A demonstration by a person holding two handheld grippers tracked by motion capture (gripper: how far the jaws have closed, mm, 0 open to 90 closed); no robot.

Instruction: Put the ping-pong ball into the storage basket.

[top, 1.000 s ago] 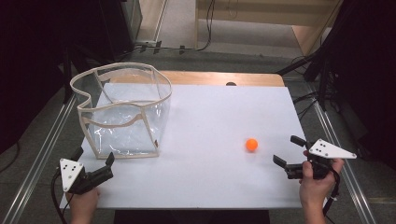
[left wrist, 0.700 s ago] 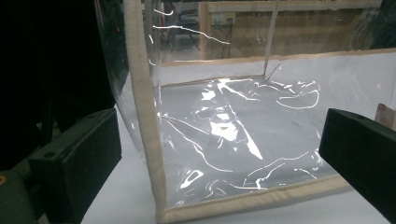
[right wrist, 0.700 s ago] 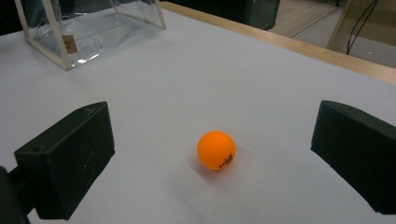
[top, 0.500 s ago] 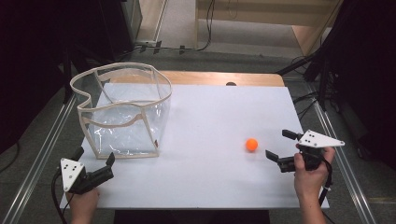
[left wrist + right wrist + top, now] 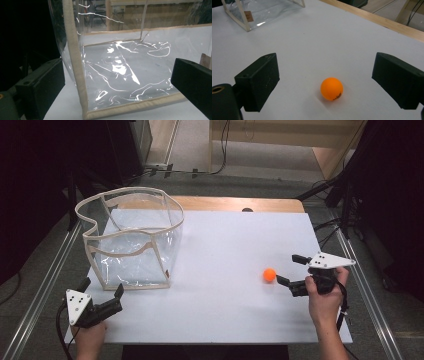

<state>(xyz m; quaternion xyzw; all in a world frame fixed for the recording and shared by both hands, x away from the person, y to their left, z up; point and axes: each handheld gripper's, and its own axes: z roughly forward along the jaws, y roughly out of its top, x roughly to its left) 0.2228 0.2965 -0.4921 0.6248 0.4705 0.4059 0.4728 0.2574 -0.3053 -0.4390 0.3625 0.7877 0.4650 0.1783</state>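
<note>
— How many balls do we count?
— One orange ball [image 5: 269, 274], lying on the table just ahead of the right gripper [image 5: 291, 272], between the lines of its spread jaws.
— And bags?
— One clear bag [image 5: 131, 240] with beige trim, standing just in front of the left gripper [image 5: 102, 295].
— Grippers?
— We count two, one in each hand, both with jaws apart.
— Tables?
— One white table [image 5: 225, 245] under it all.
</note>
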